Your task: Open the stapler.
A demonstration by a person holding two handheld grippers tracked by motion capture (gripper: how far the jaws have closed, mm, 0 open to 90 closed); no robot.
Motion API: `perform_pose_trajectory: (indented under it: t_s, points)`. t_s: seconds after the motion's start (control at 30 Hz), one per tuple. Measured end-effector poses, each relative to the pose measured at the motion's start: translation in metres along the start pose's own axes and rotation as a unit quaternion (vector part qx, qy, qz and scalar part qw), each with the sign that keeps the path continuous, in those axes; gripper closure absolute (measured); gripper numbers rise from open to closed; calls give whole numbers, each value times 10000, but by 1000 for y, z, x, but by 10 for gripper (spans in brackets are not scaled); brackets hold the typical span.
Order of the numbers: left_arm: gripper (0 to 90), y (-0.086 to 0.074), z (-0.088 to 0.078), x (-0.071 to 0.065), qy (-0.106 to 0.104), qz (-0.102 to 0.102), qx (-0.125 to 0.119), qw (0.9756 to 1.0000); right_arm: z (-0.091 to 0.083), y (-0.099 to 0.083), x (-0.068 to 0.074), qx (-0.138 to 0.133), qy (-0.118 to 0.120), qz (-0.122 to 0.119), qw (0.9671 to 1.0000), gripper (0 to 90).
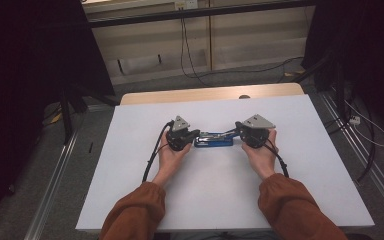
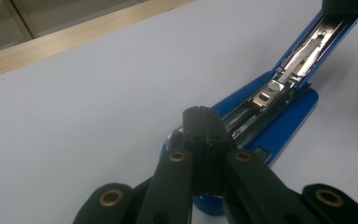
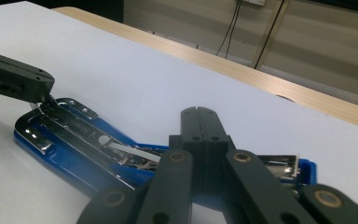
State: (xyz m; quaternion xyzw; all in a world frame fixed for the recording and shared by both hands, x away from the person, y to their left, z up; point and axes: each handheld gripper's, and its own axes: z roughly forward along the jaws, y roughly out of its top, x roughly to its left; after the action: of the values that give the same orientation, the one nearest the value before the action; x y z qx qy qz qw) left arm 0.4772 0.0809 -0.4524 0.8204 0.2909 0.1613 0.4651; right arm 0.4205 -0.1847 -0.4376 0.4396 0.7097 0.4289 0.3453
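Blue stapler [image 1: 213,142] opened out at mid-bench [image 1: 130,165], long axis running left-right between both grippers, left gripper [image 2: 202,112] and right gripper [image 3: 198,113] each at one end, fingers pressed together, holding nothing.

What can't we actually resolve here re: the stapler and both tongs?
- Stapler, high view: too small to tell whether staples are loaded.
- Left tongs, left gripper view: shut, and they cover the stapler's near end; contact cannot be told.
- Right tongs, right gripper view: shut, and they hide the stapler's near end.
- Stapler top arm, left gripper view: its far end is cut off by the top edge.
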Motion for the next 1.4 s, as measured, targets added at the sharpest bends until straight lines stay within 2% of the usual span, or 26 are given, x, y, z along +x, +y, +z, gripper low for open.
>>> perform_pose_trajectory:
  t_s: [0.17,0.53,1.03,1.13,1.4]
  points:
    - [900,0,0,0,2,-9,3,10000,-3,0,-4,48,0,-62,10000,900]
    - [900,0,0,0,-6,-20,5,10000,-8,-5,-17,226,0,73,9997,900]
    - [900,0,0,1,-29,-2,-14,10000,-4,-12,-18,422,35,93,9991,900]
    - [900,0,0,1,-49,-2,-10,10000,-3,-13,-19,365,26,109,9993,900]
    - [900,0,0,1,-57,-30,6,10000,-2,-14,-19,434,54,74,9990,900]
